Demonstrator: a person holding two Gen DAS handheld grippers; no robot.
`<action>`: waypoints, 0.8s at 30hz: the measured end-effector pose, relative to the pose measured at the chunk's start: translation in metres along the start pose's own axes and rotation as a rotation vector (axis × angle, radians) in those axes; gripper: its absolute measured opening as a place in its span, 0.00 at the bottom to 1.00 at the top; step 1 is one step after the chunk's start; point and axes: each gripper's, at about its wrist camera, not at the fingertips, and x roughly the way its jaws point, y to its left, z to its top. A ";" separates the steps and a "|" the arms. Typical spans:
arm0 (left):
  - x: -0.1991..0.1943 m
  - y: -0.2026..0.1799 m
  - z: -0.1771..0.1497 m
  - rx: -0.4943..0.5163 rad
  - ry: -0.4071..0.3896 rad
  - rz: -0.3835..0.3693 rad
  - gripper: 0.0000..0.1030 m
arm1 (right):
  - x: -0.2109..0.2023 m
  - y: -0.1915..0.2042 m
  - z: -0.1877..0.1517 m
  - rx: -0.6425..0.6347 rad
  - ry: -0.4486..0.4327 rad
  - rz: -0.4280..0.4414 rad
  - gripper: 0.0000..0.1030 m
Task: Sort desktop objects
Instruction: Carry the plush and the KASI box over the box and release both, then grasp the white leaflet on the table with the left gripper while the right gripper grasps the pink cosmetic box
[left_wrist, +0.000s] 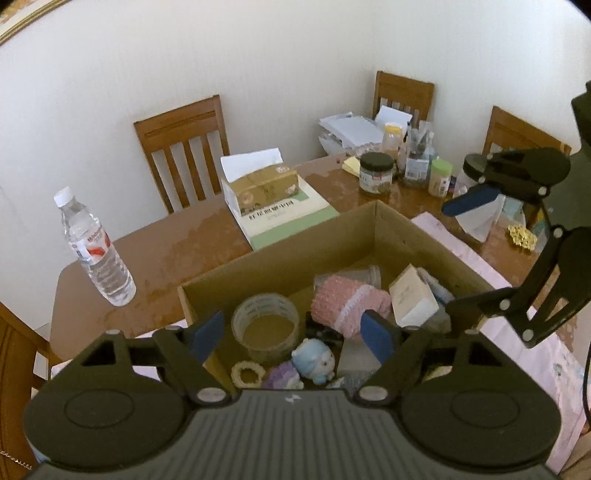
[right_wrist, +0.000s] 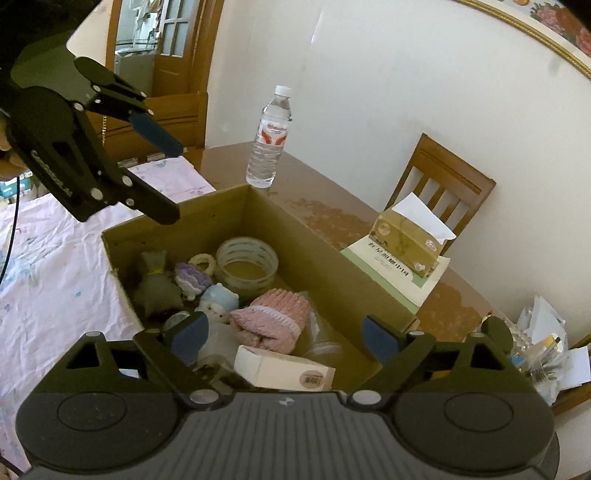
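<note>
Two grippers, left (left_wrist: 291, 338) and right (right_wrist: 286, 338), hang released and empty over one cardboard box (left_wrist: 280, 254) holding one tape roll (left_wrist: 265, 326); one water bottle (left_wrist: 94, 247) stands far left.

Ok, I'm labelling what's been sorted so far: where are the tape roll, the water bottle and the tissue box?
tape roll (left_wrist: 265, 326): left wrist view, on its clear outer wall.
water bottle (right_wrist: 271, 129): right wrist view, on its red and white label.
tissue box (left_wrist: 266, 187): left wrist view, on its brown top face.

The brown tabletop (left_wrist: 166, 258) carries a cardboard box (left_wrist: 280, 266), a water bottle (left_wrist: 96, 251), a book (left_wrist: 291, 218), jars (left_wrist: 376, 172) and a pink cloth (right_wrist: 55, 266).
</note>
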 end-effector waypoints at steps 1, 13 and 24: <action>-0.001 -0.001 -0.001 0.001 0.001 0.004 0.81 | -0.002 0.001 0.000 0.000 -0.002 0.001 0.91; -0.032 -0.033 -0.017 -0.014 -0.046 0.021 0.89 | -0.031 0.014 -0.013 0.066 -0.027 -0.008 0.93; -0.043 -0.081 -0.044 -0.063 -0.025 0.030 0.89 | -0.059 0.032 -0.053 0.171 -0.018 -0.074 0.97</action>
